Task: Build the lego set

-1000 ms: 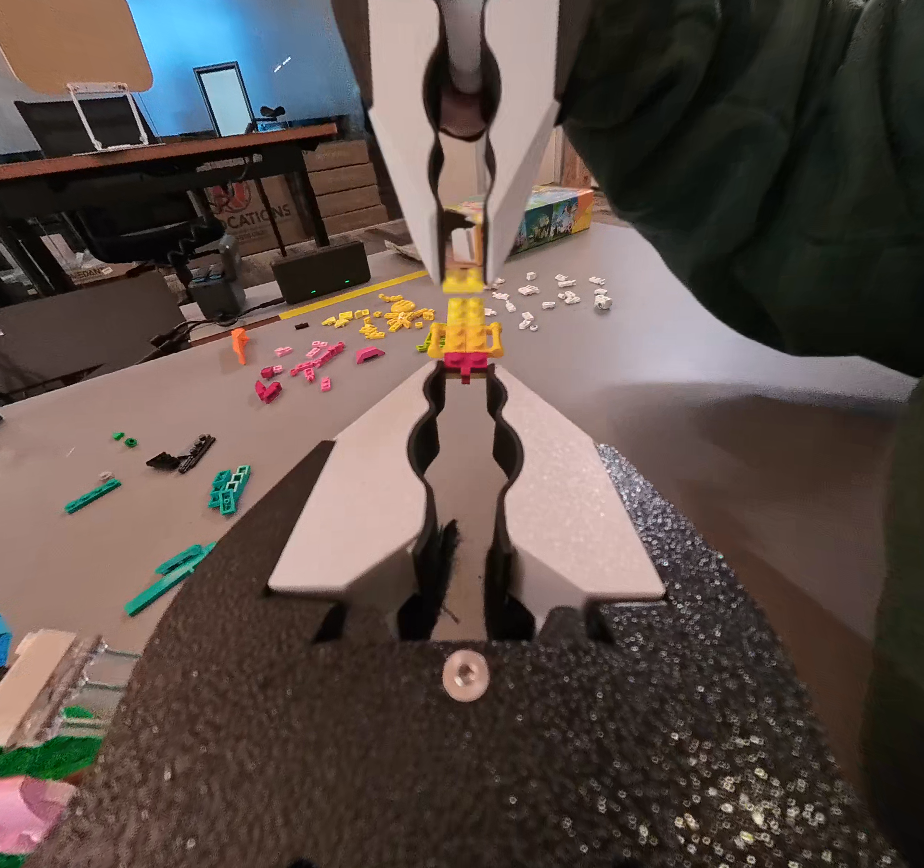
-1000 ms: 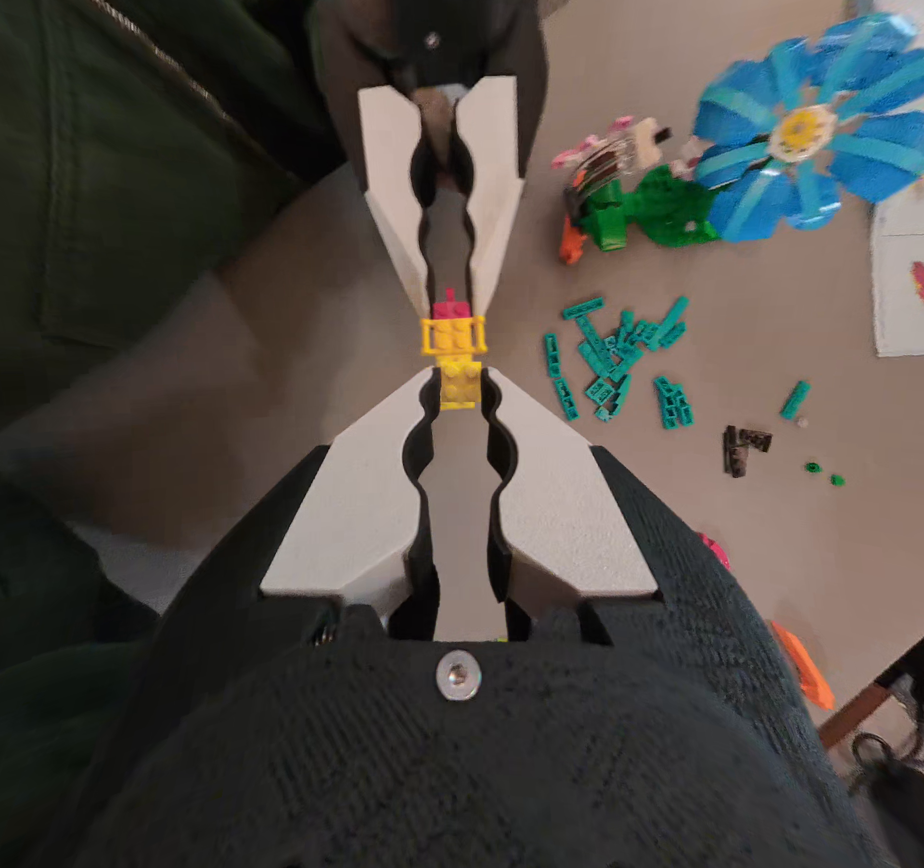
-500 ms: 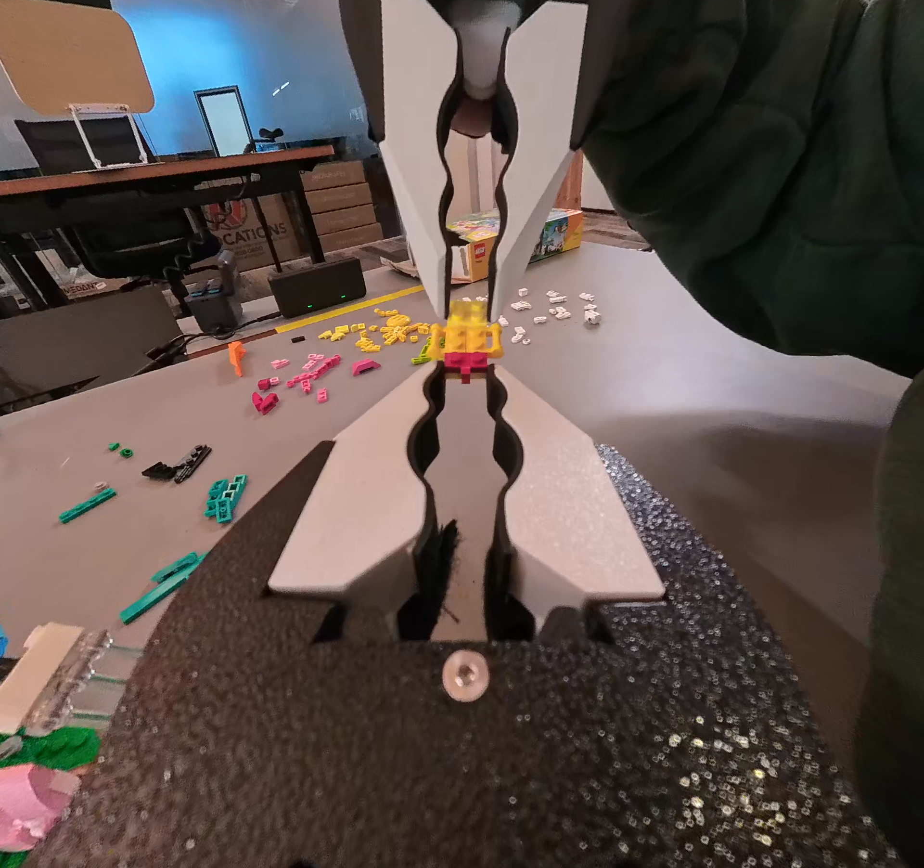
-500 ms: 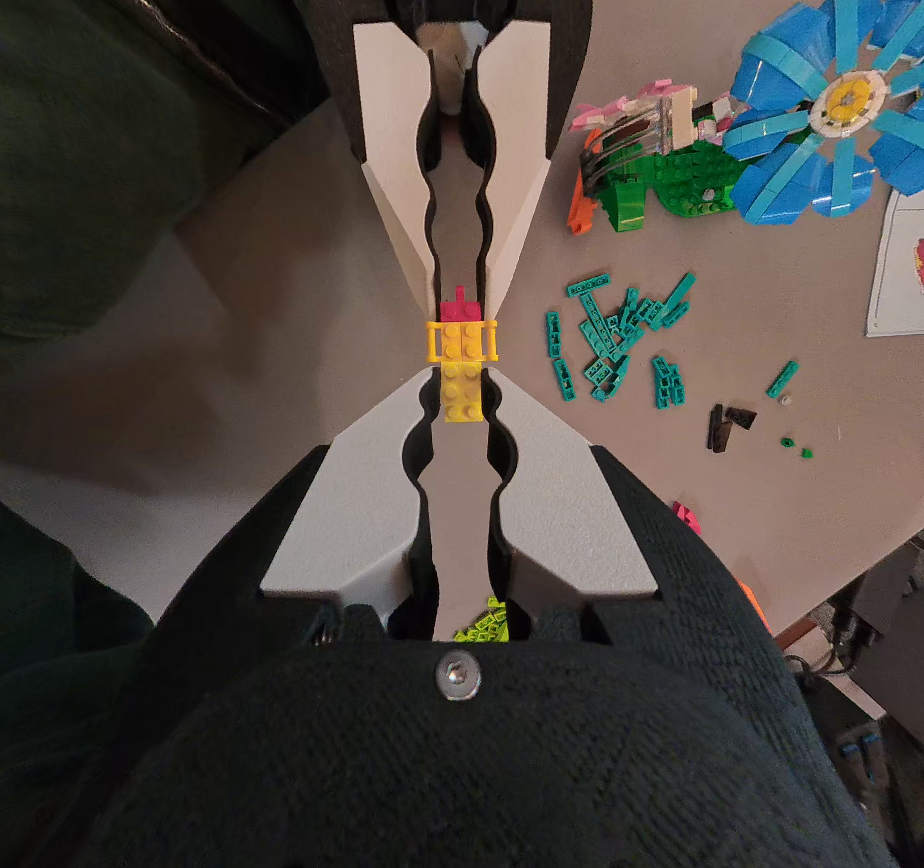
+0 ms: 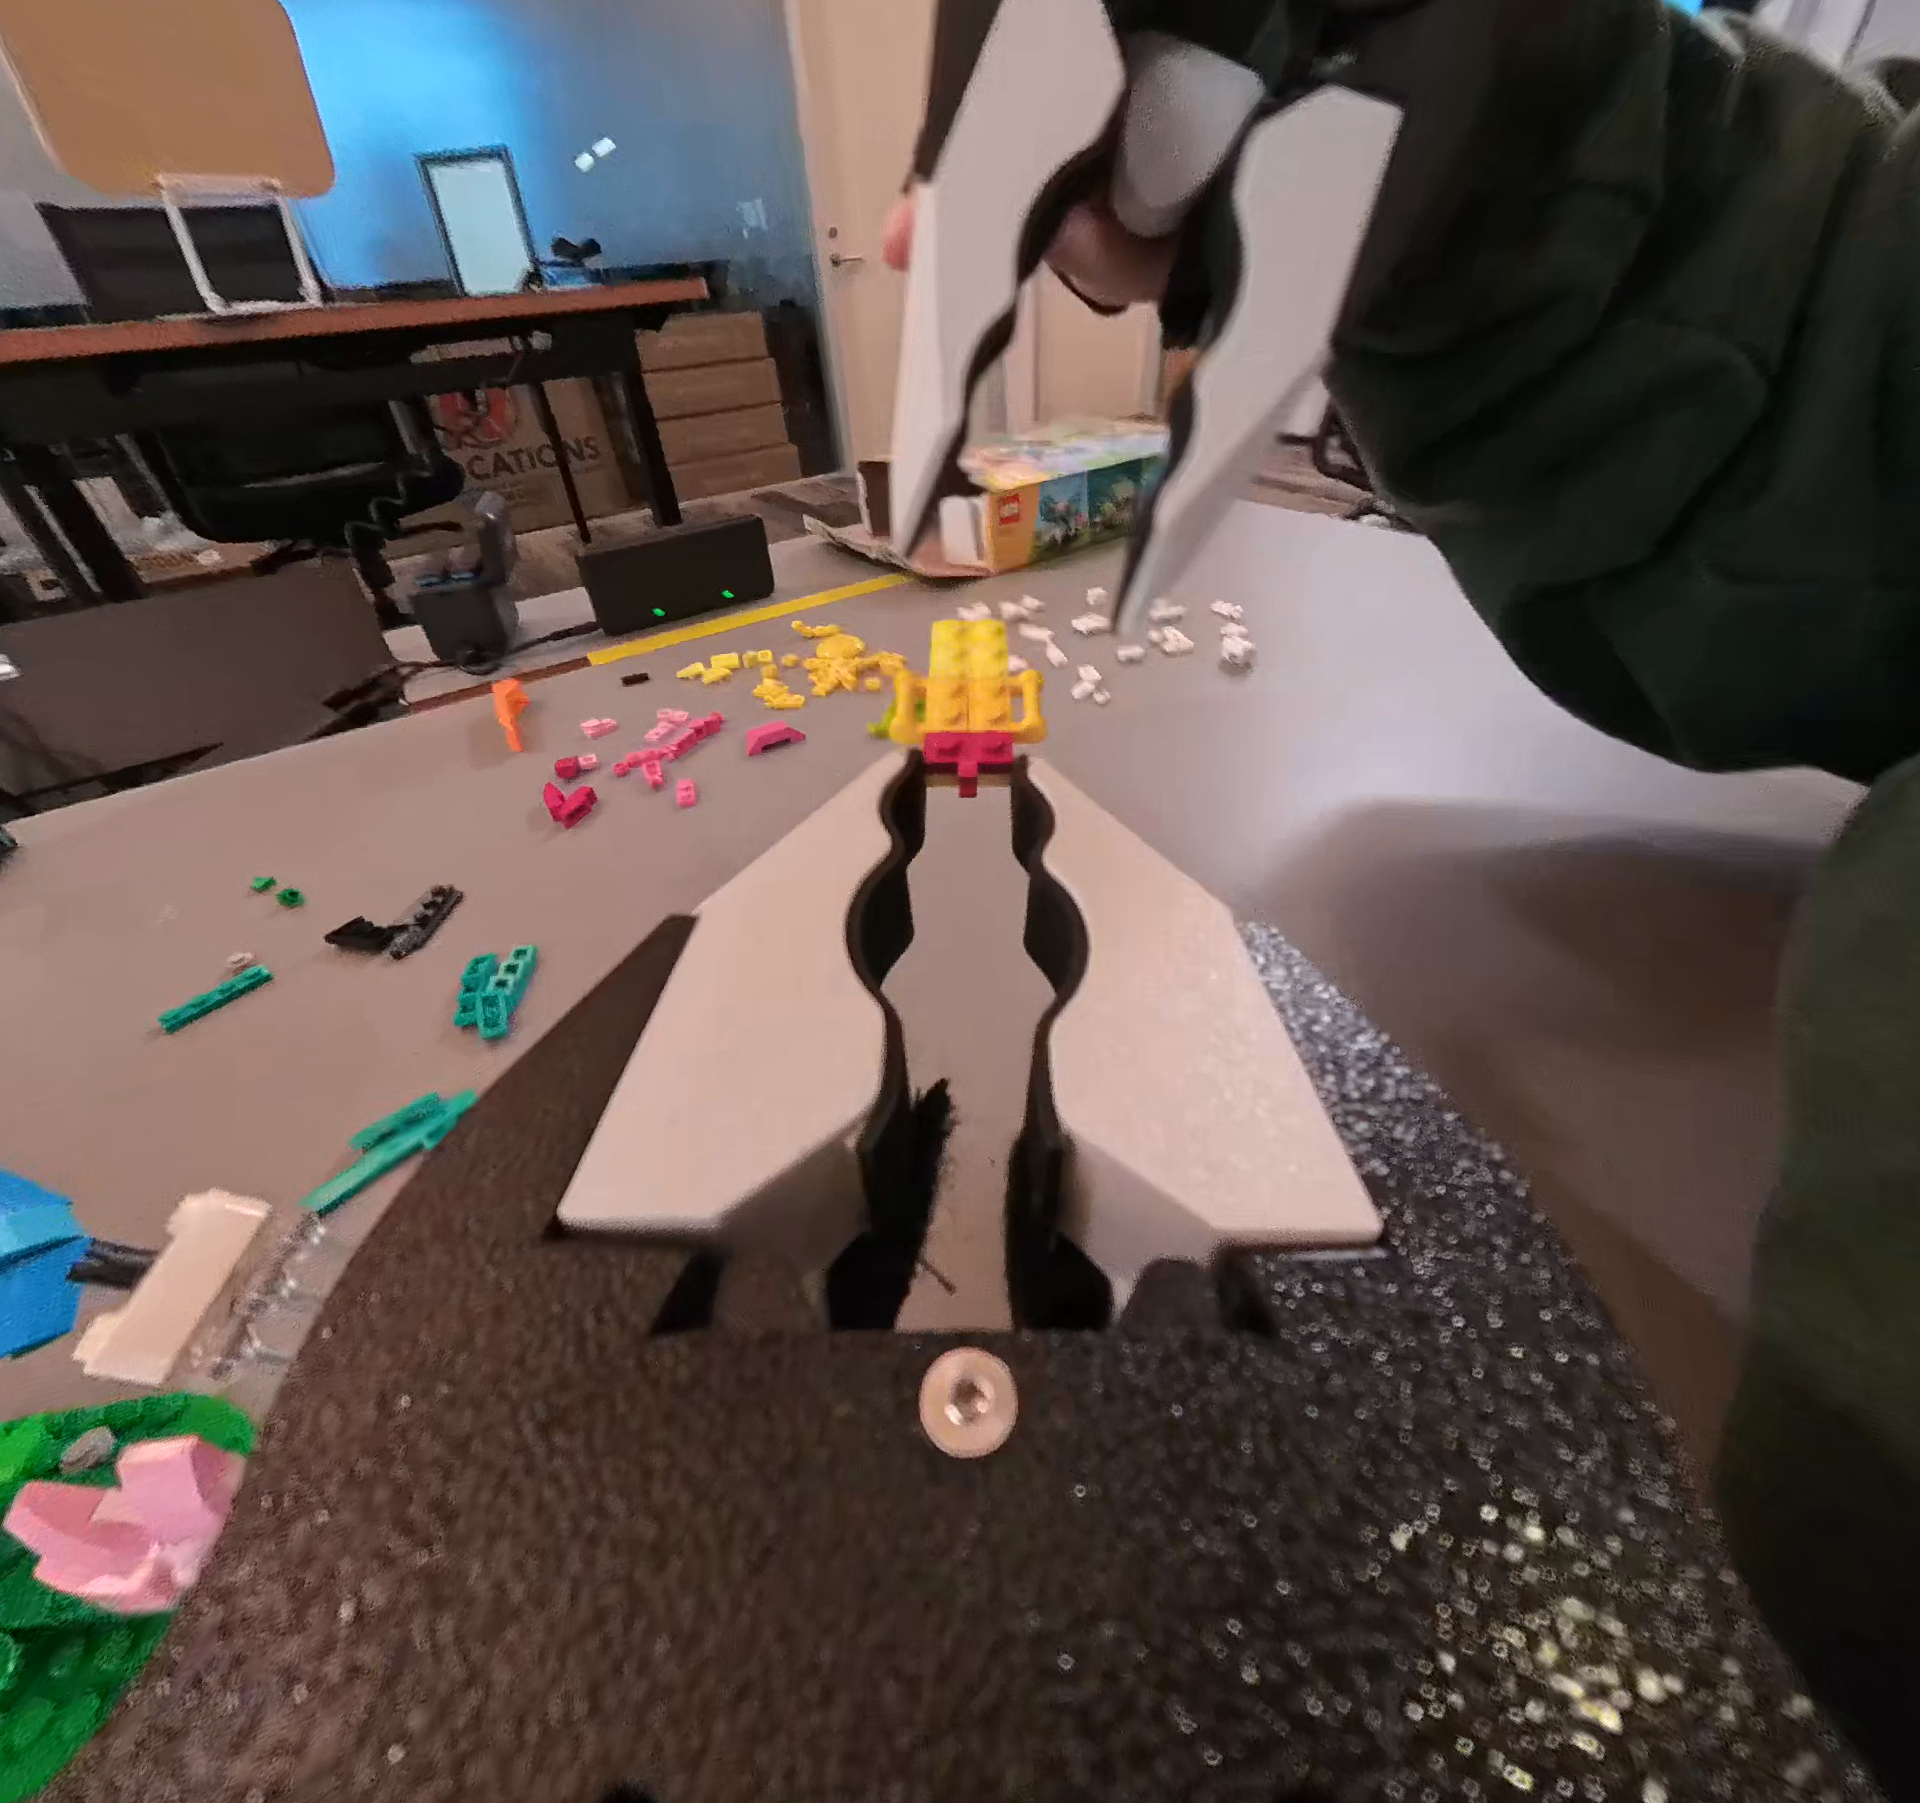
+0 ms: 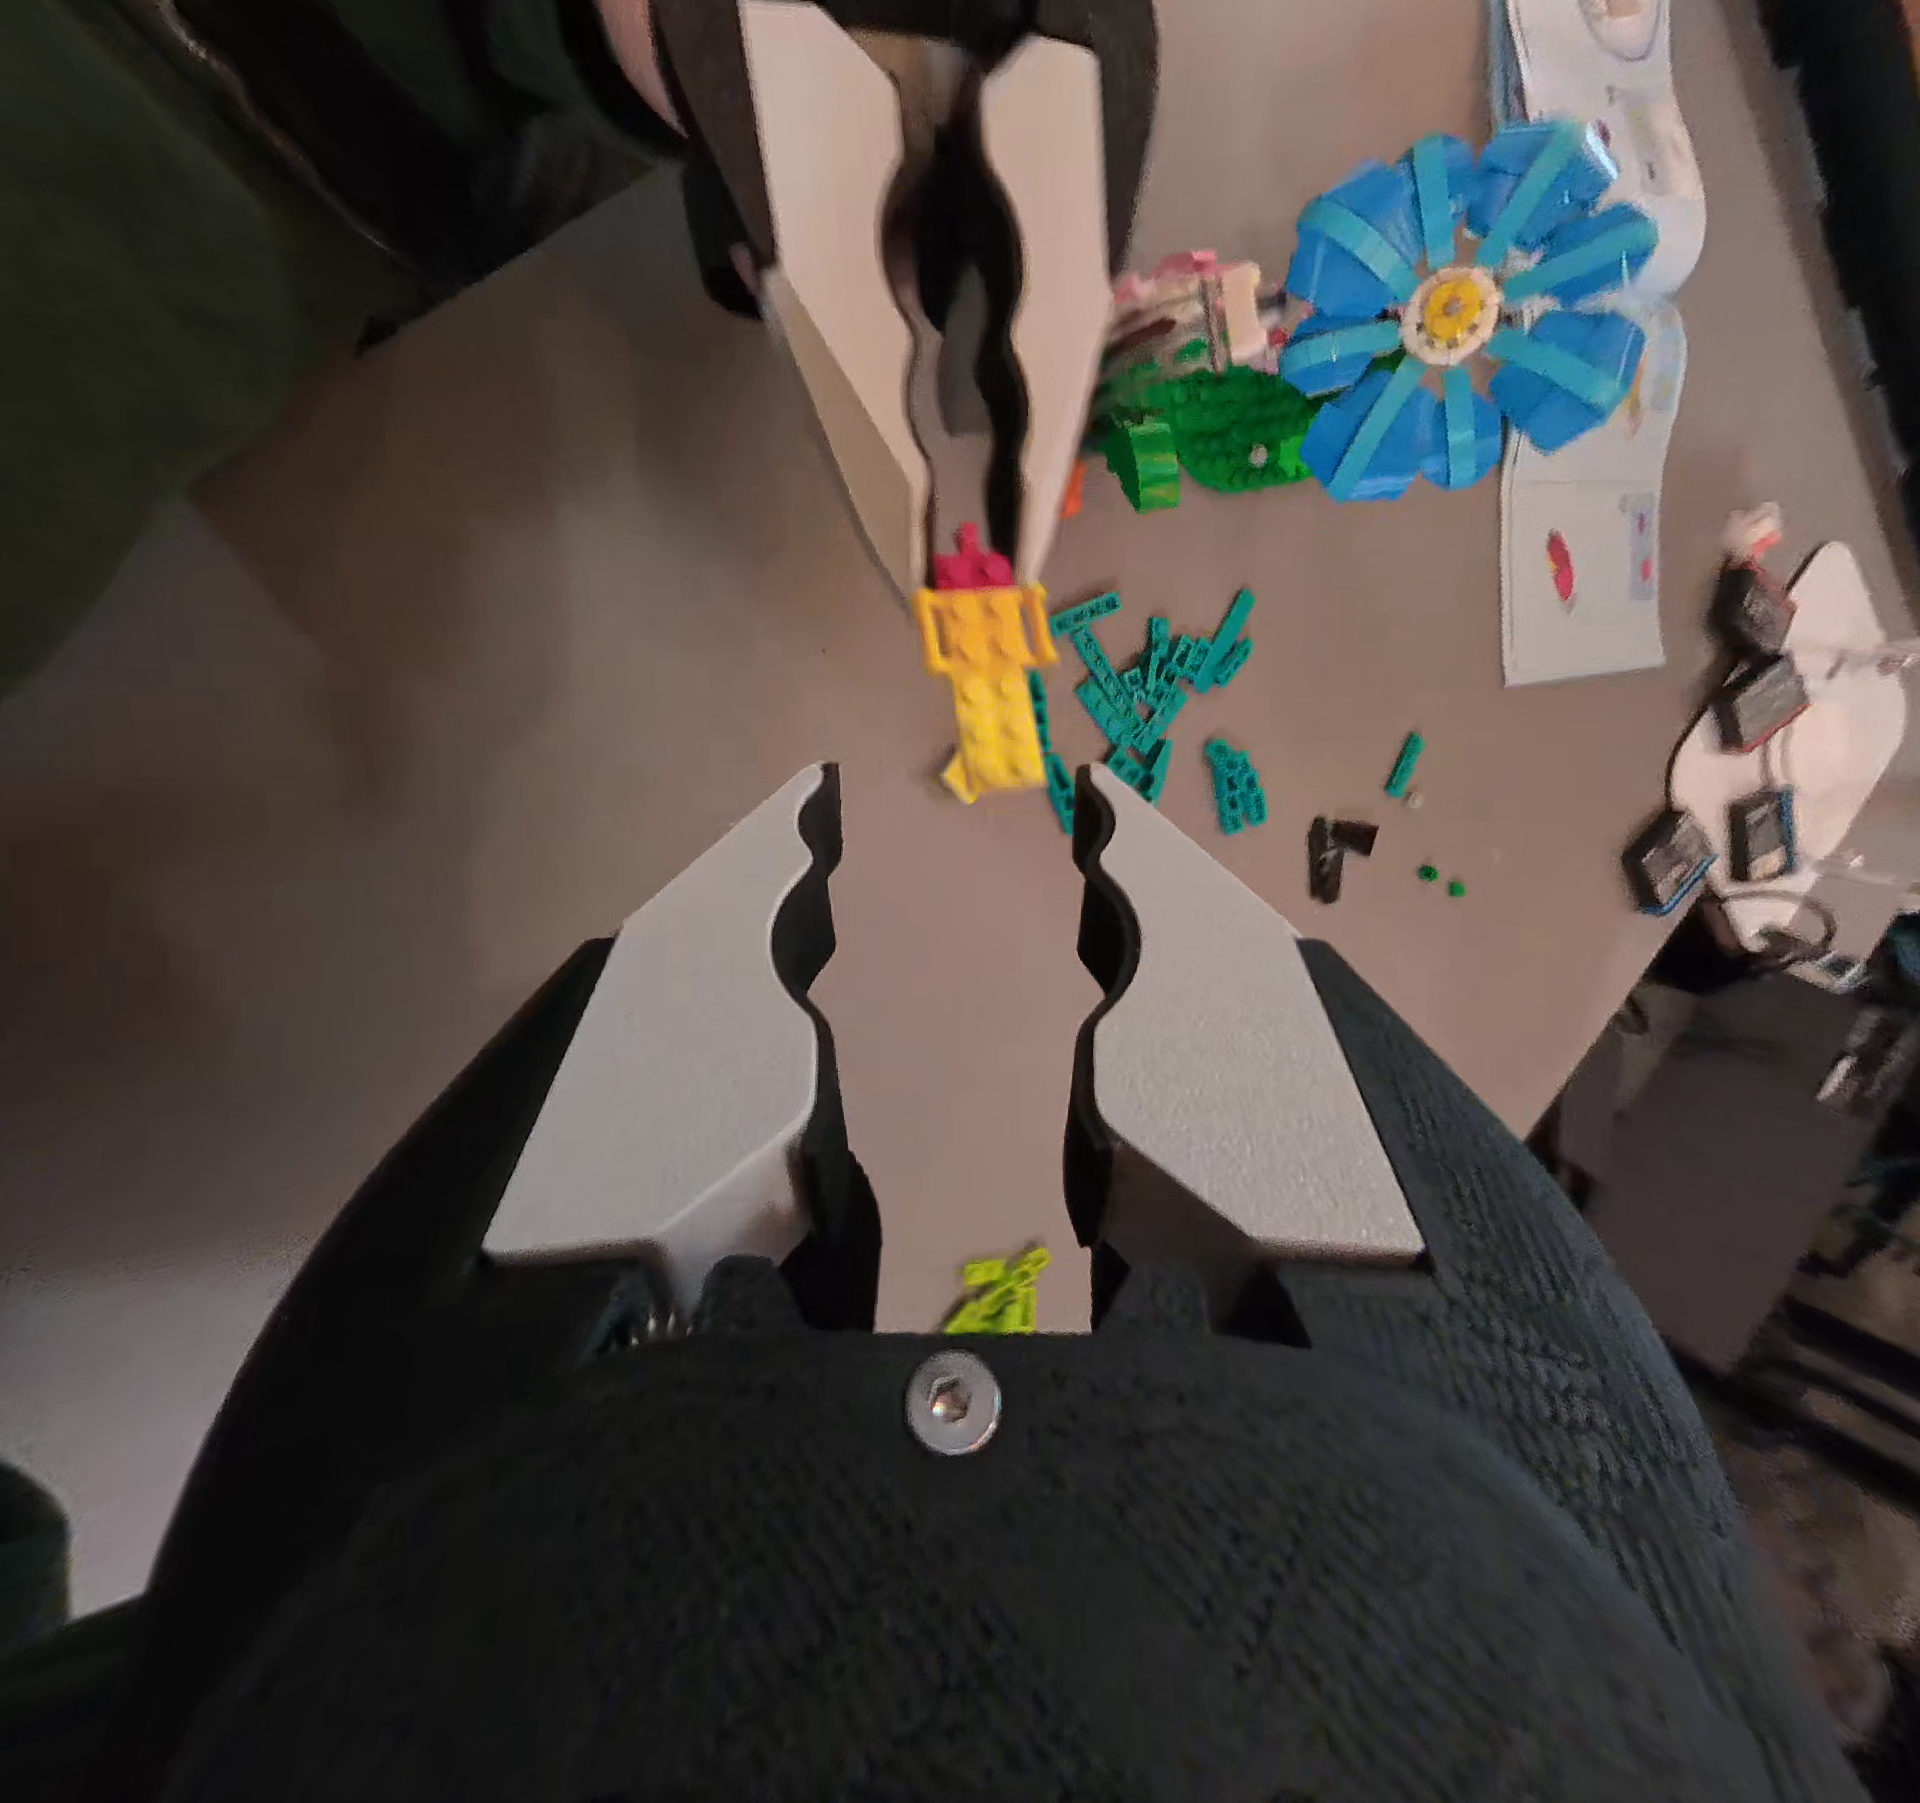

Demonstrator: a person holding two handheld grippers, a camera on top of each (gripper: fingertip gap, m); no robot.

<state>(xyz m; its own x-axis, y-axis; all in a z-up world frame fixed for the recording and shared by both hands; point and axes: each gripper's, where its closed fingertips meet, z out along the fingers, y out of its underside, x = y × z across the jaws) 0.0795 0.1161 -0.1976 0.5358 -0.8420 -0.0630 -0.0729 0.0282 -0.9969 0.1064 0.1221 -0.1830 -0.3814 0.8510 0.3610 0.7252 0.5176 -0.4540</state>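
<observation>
My left gripper [image 5: 966, 766] is shut on the magenta end of a small yellow and magenta lego assembly [image 5: 968, 699] and holds it above the grey table [image 5: 1455, 870]. The assembly also shows in the right wrist view [image 6: 987, 683], hanging from the left gripper [image 6: 971, 558]. My right gripper [image 6: 956, 787] is open and empty, drawn back just short of the assembly's yellow end. It shows in the left wrist view [image 5: 1013, 590] raised above the assembly, jaws spread.
Loose piles lie on the table: yellow pieces [image 5: 800, 667], pink pieces [image 5: 655, 751], white pieces [image 5: 1132, 631], teal pieces [image 6: 1143, 683]. A built blue flower [image 6: 1455, 319] on green lego leaves [image 6: 1205, 434] lies beside an instruction sheet [image 6: 1590, 548]. A lego box [image 5: 1049, 496] stands at the back. Both grippers' tips are close together, under 4 cm apart. From the left gripper's tips to the built blue flower [image 6: 1455, 319] is close to 20 cm.
My right gripper has opened, let go of the assembly's yellow end and pulled back and up. The left gripper still holds the assembly, now with the yellow plate pressed on.
</observation>
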